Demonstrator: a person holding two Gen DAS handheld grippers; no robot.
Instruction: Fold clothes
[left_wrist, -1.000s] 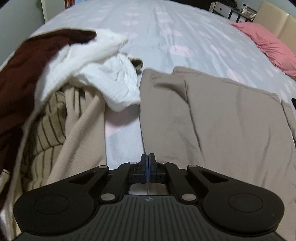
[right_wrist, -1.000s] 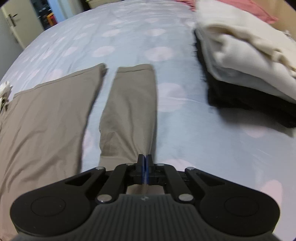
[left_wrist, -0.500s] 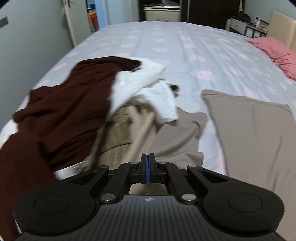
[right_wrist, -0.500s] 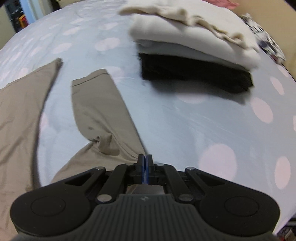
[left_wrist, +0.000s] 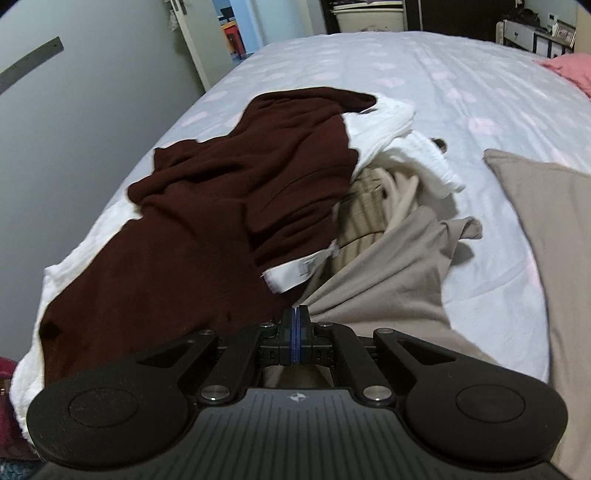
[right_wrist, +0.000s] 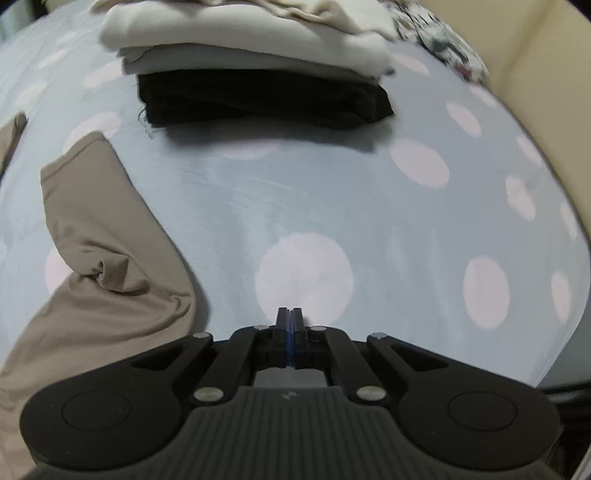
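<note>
A taupe garment (left_wrist: 391, 280) lies on the dotted bed sheet (left_wrist: 369, 70). One sleeve trails to my left gripper (left_wrist: 294, 314), which is shut on its cloth. In the right wrist view the other taupe sleeve (right_wrist: 99, 236) lies bunched at the left. My right gripper (right_wrist: 289, 314) is shut, over the bare sheet (right_wrist: 332, 206), with the sleeve to its left; no cloth shows between its fingertips.
A pile of unfolded clothes lies at the left: a maroon garment (left_wrist: 221, 206), a white one (left_wrist: 391, 129), a striped beige one (left_wrist: 365, 218). A folded stack, cream (right_wrist: 240, 33) over black (right_wrist: 266, 99), sits ahead of the right gripper. A wall (left_wrist: 74, 110) is left of the bed.
Both grippers have swung outward: the left view turned toward the clothes pile with the sleeve following, the right view turned toward the folded stack and the sleeve slid to its left.
</note>
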